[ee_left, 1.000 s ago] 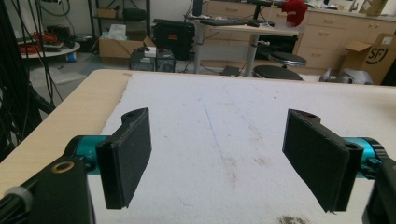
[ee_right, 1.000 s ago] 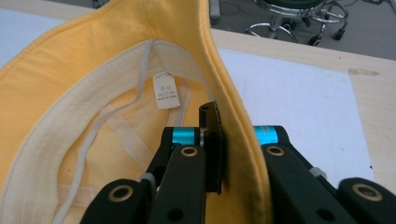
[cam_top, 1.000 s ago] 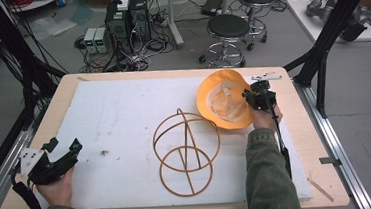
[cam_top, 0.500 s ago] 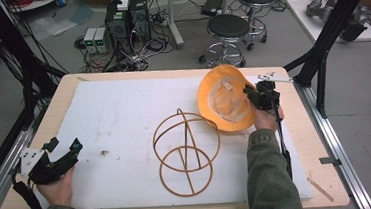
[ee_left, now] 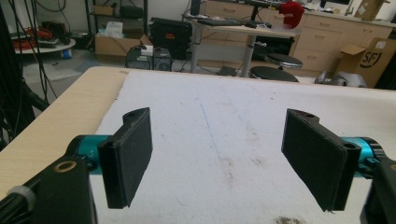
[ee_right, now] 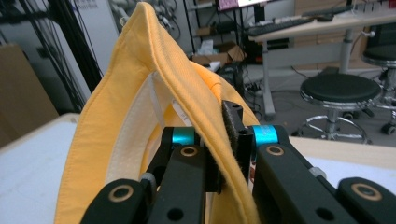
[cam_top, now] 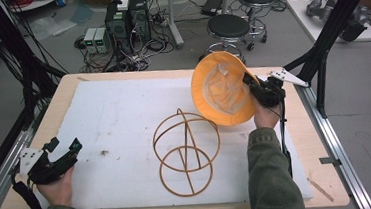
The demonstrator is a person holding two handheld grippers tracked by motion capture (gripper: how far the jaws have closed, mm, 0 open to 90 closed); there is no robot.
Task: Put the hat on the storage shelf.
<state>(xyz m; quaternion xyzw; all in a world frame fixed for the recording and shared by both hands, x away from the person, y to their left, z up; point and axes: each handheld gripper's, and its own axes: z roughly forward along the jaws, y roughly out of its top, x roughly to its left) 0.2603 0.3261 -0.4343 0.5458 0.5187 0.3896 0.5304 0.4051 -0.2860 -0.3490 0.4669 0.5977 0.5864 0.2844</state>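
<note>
The right gripper (cam_top: 258, 89) is clenched on the brim of the yellow hat (cam_top: 222, 89), lifted at far right — likely bound for the wire stand (cam_top: 187, 152); left gripper (cam_top: 61, 149) idle, released

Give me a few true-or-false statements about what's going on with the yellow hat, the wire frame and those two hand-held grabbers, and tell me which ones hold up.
1. The right gripper is clamped on the brim of the yellow hat. True.
2. The hat lies flat on the white mat. False: it is lifted and tilted, its inside facing the high view.
3. The left gripper holds the wire frame. False: its jaws are open with nothing between them, near the mat's left edge.
4. The wire frame sits on the mat between the two grippers. True.
5. The hat is already on the frame. False: it is held up beside it.
</note>
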